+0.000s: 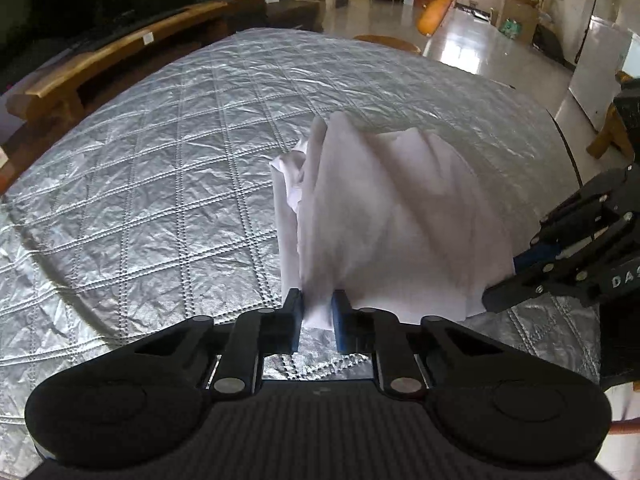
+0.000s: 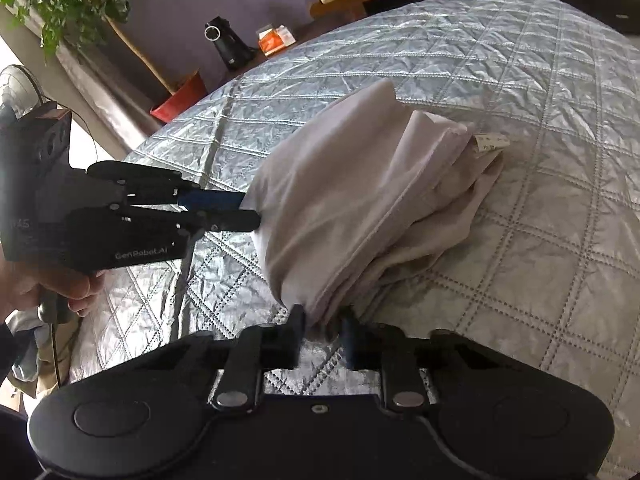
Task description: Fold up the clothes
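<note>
A white garment [image 1: 368,208] lies bunched on the silver quilted cover [image 1: 160,184], its near edge pulled up into ridges. My left gripper [image 1: 318,312] is shut on a near corner of the cloth, which is pinched between its pads. In the right wrist view the same white garment [image 2: 360,184] shows a small label at its far end. My right gripper [image 2: 322,322] is shut on another near corner of it. The left gripper [image 2: 250,210] appears from the side there, clamped on the cloth edge. The right gripper [image 1: 508,276] enters the left wrist view at the right.
The quilted cover [image 2: 520,80] spreads wide around the garment. A wooden bench [image 1: 100,64] runs along its far left side. A black speaker [image 2: 228,44], an orange box [image 2: 276,40] and a red bin [image 2: 180,98] stand beyond the edge. A hand [image 2: 48,284] grips the left tool.
</note>
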Demonstrator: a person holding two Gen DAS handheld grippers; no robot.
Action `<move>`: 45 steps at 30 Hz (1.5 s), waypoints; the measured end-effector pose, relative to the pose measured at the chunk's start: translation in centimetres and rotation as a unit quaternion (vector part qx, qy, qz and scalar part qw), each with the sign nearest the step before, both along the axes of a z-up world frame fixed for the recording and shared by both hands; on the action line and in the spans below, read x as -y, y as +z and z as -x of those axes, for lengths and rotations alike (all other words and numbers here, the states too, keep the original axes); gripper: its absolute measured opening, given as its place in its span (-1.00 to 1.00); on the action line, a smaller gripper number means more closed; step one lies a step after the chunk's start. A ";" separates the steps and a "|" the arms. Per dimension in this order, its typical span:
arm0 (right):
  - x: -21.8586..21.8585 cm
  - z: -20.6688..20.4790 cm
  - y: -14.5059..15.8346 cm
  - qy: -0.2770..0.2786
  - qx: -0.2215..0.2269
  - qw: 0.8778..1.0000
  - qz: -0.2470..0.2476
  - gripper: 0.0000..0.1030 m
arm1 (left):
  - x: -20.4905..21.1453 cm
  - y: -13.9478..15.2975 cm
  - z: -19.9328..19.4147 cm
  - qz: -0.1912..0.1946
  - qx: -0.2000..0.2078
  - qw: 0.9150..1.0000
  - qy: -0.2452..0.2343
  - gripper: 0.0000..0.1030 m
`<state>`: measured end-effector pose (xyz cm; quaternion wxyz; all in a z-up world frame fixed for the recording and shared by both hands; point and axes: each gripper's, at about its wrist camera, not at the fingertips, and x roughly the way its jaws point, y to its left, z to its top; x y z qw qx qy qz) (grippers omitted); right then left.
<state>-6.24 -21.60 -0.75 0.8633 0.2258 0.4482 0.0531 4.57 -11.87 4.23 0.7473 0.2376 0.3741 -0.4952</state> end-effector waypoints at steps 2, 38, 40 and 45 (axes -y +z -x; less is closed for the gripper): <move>-0.1 -0.1 0.0 0.002 0.004 1.000 0.006 -0.80 | 0.1 -0.1 -0.4 0.000 -0.002 1.000 0.009 -0.85; 0.9 -3.8 1.5 0.011 0.073 0.991 0.111 -0.27 | 0.7 1.6 0.5 0.031 0.015 0.991 0.128 0.16; 1.6 -4.1 1.4 -0.013 0.070 0.989 0.133 -0.17 | 0.6 0.9 0.0 0.007 0.027 0.988 0.151 0.13; 2.9 -3.6 2.8 -0.052 0.115 0.985 0.119 0.07 | -1.0 1.7 -1.3 0.027 0.011 0.976 0.214 0.06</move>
